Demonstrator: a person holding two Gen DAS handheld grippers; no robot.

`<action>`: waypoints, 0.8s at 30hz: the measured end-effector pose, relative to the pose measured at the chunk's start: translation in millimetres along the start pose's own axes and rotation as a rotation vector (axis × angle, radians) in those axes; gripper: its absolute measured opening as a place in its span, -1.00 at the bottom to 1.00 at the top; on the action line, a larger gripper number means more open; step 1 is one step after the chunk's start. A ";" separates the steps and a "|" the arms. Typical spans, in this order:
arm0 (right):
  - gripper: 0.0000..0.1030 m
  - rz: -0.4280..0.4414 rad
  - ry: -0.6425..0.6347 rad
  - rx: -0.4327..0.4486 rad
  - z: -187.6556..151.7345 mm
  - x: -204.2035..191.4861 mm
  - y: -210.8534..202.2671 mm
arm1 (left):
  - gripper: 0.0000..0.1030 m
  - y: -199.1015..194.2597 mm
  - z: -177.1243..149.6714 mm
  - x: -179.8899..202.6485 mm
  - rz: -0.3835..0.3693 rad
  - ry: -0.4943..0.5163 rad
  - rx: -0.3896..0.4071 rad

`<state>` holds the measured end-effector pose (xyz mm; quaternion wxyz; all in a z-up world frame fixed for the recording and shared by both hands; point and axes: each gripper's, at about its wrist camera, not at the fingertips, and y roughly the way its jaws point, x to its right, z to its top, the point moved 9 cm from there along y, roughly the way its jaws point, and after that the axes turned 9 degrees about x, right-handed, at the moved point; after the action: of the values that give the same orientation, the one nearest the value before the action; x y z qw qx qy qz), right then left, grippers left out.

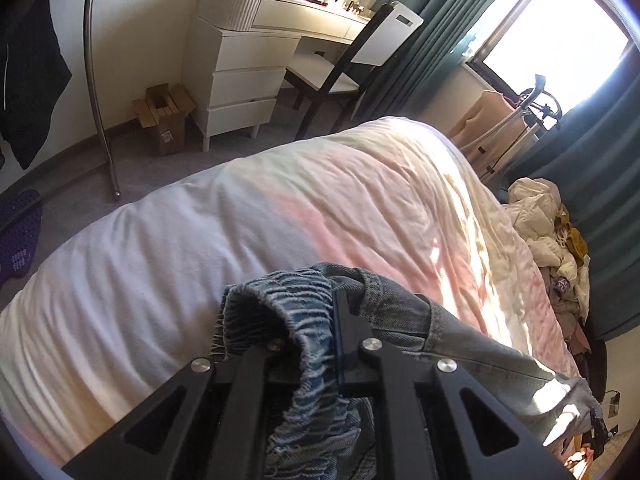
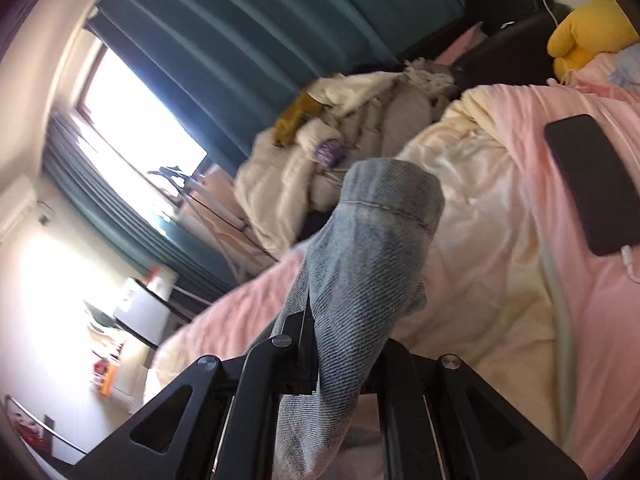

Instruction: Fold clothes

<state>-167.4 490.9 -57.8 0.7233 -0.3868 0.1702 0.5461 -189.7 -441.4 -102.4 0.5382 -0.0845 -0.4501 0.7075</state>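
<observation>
Both claws clamped on the denim, held over the bed

The left claw [image 1: 320, 320] tips steeply down, pinched tight on the frayed elastic waistband of the jeans [image 1: 404, 320] above the pink bed cover [image 1: 280, 208]. The right claw [image 2: 316, 344] points shallower and rolled sideways, closed on a hemmed trouser leg [image 2: 372, 248] that sticks up past its tips.

Jeans [image 1: 312, 320]: faded blue denim, coarse twill weave, frayed ruched waistband; hem at 12 o'clock in the right view stitched, matt. Fingers [image 1: 340, 320]: matt black plastic with shiny metal screws. Bedcover [image 1: 200, 240]: soft crinkled cloth, pink and cream. Dresser [image 1: 240, 80] at 11 o'clock: smooth white painted finish. Box [image 1: 164, 116]: plain brown cardboard. Phone [image 2: 592, 184] at 2 o'clock: glossy black. Curtains [image 2: 240, 20]: matt teal cloth.
</observation>
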 end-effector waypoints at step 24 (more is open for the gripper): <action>-0.89 -0.182 0.034 -0.228 -41.5 71.1 49.9 | -0.06 -73.4 -26.7 58.8 0.002 0.164 0.136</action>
<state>-181.5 512.0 -150.6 0.7181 -0.4895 0.0838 0.4875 -147.1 -376.5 -43.0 0.5773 -0.1059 -0.3553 0.7276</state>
